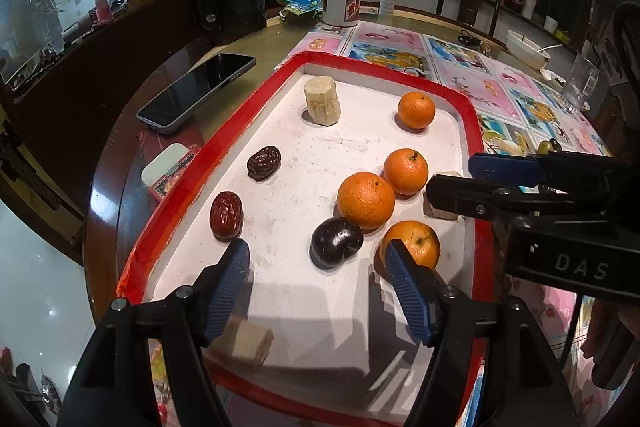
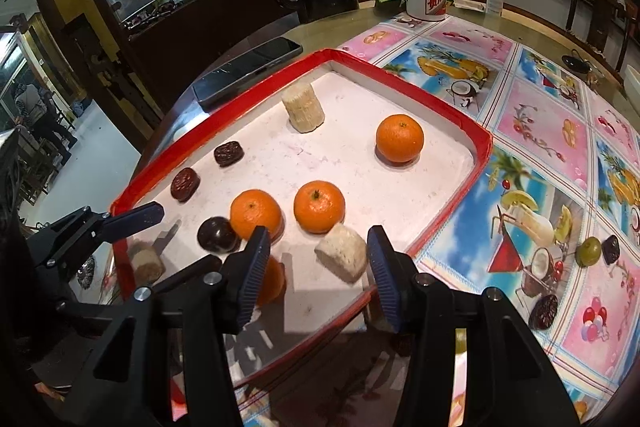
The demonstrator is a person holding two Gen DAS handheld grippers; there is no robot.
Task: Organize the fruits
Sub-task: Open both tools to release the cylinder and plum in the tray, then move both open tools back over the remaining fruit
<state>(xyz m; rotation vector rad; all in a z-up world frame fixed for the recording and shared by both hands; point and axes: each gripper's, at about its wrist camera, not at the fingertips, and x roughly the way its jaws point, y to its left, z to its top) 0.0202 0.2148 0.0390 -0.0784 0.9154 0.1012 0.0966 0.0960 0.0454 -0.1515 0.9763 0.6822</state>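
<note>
- The right tool (image 2: 316, 267) stands wide open and holds nothing; its two blue pads sit low over the near edge of the red-rimmed tray (image 2: 460, 125).
- Just ahead of it, a little toward its right pad, lies a pale cut chunk (image 2: 342, 253) on its side. The chunk's long axis runs slantwise across the tool's line of sight, from near-right to far-left, so by my reading the open gap would have to turn a little to close across the short way.
- Directly beyond the right tool's left pad an orange (image 2: 270, 281) is half hidden, and further ahead sit two more oranges (image 2: 256, 213) (image 2: 319, 206), with a dark round fruit (image 2: 218, 235) to the left of them.
- The left tool (image 1: 316, 269) is also wide open and empty. Its right pad is just in front of an orange (image 1: 412, 241); the dark round fruit (image 1: 336, 242) lies ahead between its pads, slightly right of centre.
- A second pale chunk (image 1: 246, 341) lies close under the left tool's left pad, at the tray's near rim.
- Further out from the left tool are two dates (image 1: 226, 215) (image 1: 263, 163) to the left, an upright pale chunk (image 1: 322, 101) and a lone orange (image 1: 416, 110) at the far end.
- On the surface (image 2: 532, 115) to the right of the right tool, outside the tray, a small green fruit (image 2: 589, 251) and dark pieces (image 2: 611, 249) lie well apart from it; I judge the right tool the nearer one for those.
</note>
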